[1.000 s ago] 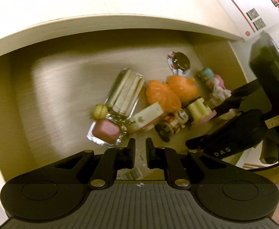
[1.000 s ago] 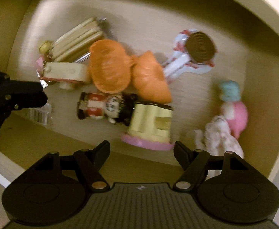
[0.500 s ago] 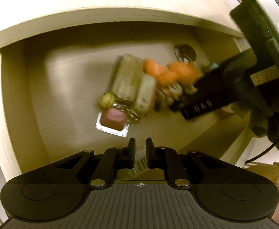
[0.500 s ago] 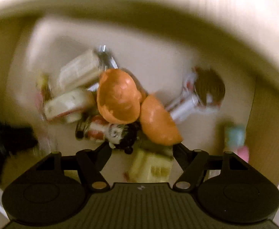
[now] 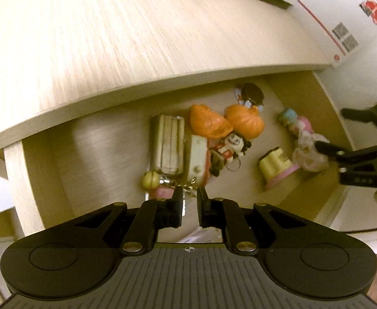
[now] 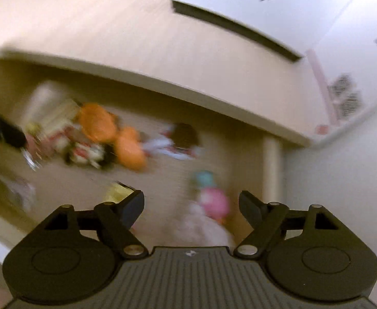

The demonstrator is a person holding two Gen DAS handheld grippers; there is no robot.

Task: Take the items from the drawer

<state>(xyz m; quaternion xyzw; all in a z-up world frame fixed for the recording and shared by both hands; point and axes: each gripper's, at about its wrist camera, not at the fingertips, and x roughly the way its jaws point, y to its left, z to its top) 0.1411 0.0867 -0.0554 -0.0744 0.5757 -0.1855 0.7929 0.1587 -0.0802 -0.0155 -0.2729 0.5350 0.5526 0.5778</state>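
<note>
1. Hovering over the open drawer (image 5: 31,170), the left tool (image 5: 189,195) has its jaws nearly together with nothing between them; they sit just above a pink charm (image 5: 161,193) and a yellow bead (image 5: 150,179).
2. Ahead of the left tool lies a clear packet of pale sticks (image 5: 166,145), with a cream toy block (image 5: 198,158) touching its right side.
3. Further ahead and to the right, two orange shells (image 5: 209,125) lie side by side, and a small red-and-white figure (image 5: 227,149) lies against them.
4. Beyond the shells, under the edge of the tabletop (image 5: 136,38), sits a brown-topped lollipop toy (image 5: 251,97).
5. To the right of the left tool, a yellow toy on a pink base (image 5: 276,166) stands apart from the pile.
6. The right tool (image 6: 191,203) is opening its jaws, wide apart and gripping nothing; the blurred view shows a pink and teal doll (image 6: 211,198) between and beyond them.
7. From the left tool's view, the right tool (image 5: 348,139) hangs over the drawer's right end, one fingertip just beside that doll (image 5: 304,139); I cannot tell whether they touch.
</note>
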